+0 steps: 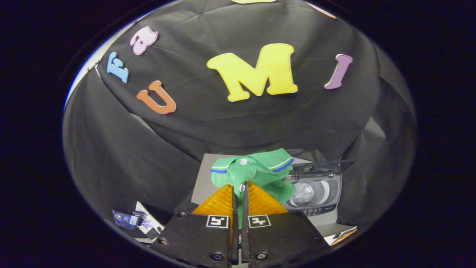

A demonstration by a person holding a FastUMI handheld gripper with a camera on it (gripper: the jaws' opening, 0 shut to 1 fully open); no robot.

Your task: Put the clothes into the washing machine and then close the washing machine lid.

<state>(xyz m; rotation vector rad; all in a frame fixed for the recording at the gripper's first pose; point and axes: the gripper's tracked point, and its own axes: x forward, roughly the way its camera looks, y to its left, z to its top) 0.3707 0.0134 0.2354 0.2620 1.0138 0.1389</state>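
While gripper [238,193] fingers pinch green cloth polo shirt [256,173], it hangs lifted.
Small grey top-loading washing machine [316,193], lid raised, sits just beyond, right of fingers.

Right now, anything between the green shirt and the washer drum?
Nothing visible. The tongs are shut on the green shirt, held up in the air. The washing machine sits just beyond, its lid raised and the drum opening exposed.

A grey table [203,182] apparently carries the small washing machine [316,193].
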